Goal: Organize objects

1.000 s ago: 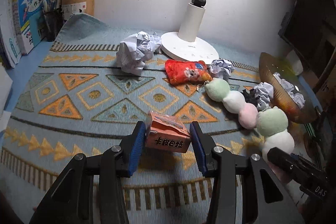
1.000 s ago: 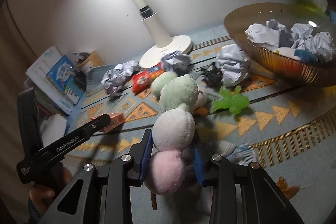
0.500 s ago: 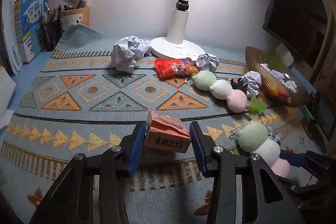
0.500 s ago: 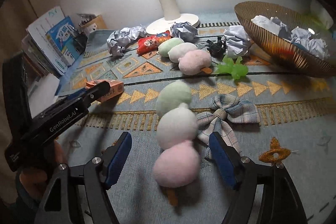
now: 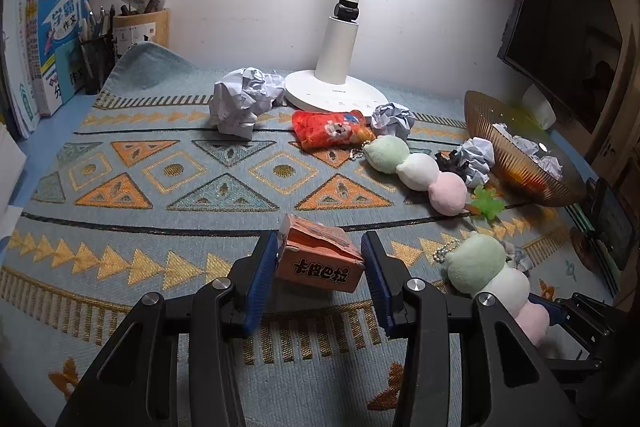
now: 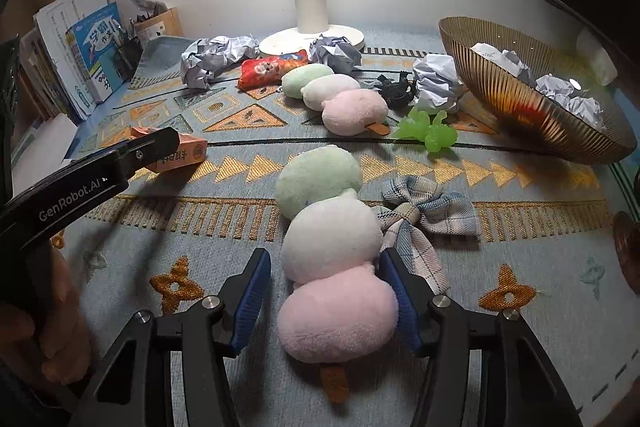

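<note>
My left gripper (image 5: 322, 277) is shut on a small orange carton (image 5: 320, 259) and holds it just above the patterned mat (image 5: 160, 195); it also shows in the right wrist view (image 6: 176, 151). My right gripper (image 6: 332, 295) is open, its pads on either side of a three-ball dango plush (image 6: 328, 235) that lies on the mat; the right pad touches it, the left stands apart. The plush also shows in the left wrist view (image 5: 492, 279). A second dango plush (image 6: 336, 95) lies farther back.
A golden bowl (image 6: 516, 99) with crumpled papers stands at the right. Paper balls (image 5: 244, 99), a red snack plush (image 5: 332, 129), a green toy (image 6: 428, 131), a black toy (image 6: 394, 91) and a plaid bow (image 6: 424, 211) lie about. A lamp base (image 5: 336, 95) and books (image 5: 48, 39) are behind.
My right gripper let go of the dango plush on the mat, opened wide, then narrowed around it again. My left gripper drew back toward the near edge with the carton.
</note>
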A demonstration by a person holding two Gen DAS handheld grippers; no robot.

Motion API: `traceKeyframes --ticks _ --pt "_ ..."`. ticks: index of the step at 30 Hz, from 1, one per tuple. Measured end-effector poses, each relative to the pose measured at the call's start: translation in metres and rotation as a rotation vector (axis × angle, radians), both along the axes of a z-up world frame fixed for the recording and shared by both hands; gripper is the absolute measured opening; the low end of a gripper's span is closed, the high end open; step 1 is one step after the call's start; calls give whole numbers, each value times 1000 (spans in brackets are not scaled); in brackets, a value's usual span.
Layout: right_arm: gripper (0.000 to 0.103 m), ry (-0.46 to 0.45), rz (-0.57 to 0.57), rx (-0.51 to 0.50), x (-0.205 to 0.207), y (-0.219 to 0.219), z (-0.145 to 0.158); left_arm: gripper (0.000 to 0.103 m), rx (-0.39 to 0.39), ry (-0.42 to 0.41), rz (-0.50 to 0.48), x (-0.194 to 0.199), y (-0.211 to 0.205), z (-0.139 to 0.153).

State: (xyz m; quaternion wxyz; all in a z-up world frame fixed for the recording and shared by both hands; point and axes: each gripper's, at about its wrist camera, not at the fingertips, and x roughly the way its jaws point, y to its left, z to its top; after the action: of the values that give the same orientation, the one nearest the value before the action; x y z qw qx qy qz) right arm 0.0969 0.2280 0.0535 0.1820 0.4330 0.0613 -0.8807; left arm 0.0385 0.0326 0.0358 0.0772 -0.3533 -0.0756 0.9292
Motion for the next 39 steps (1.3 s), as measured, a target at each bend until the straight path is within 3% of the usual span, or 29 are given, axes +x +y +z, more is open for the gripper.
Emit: traceKeyframes --ticks 2,5,8,12,16,18,22,27,28,30,34,39 --pt "45 14 -5 29 1 -1 0 41 0 1 0 0 0 0" --pt "41 15 -3 7 3 0 1 41 -2 3 -2 1 1 0" --pt "40 7 -7 -91 4 8 11 41 -25 8 -7 2 7 3" --pt "40 47 -40 -226 4 35 47 40 17 7 -90 -1 29 28" --pt "40 172 -145 -286 -8 75 99 40 17 97 -228 -17 78 81" --pt "40 235 -231 -292 -22 98 122 40 60 101 -299 -39 104 101" --pt "40 283 -376 -307 -62 137 147 40 83 109 -364 -85 156 117" --pt "41 270 -454 -291 -111 161 140 42 111 72 -382 -135 187 106" --pt "42 271 -453 -296 -120 165 136 57 116 53 -389 -142 190 102" --pt "57 240 -466 -248 -138 168 127 80 103 14 -388 -152 193 93" --pt "58 201 -433 -269 -137 171 116 80 89 10 -389 -141 177 84" --pt "61 147 -381 -300 -94 148 100 80 86 -7 -362 -100 120 76"
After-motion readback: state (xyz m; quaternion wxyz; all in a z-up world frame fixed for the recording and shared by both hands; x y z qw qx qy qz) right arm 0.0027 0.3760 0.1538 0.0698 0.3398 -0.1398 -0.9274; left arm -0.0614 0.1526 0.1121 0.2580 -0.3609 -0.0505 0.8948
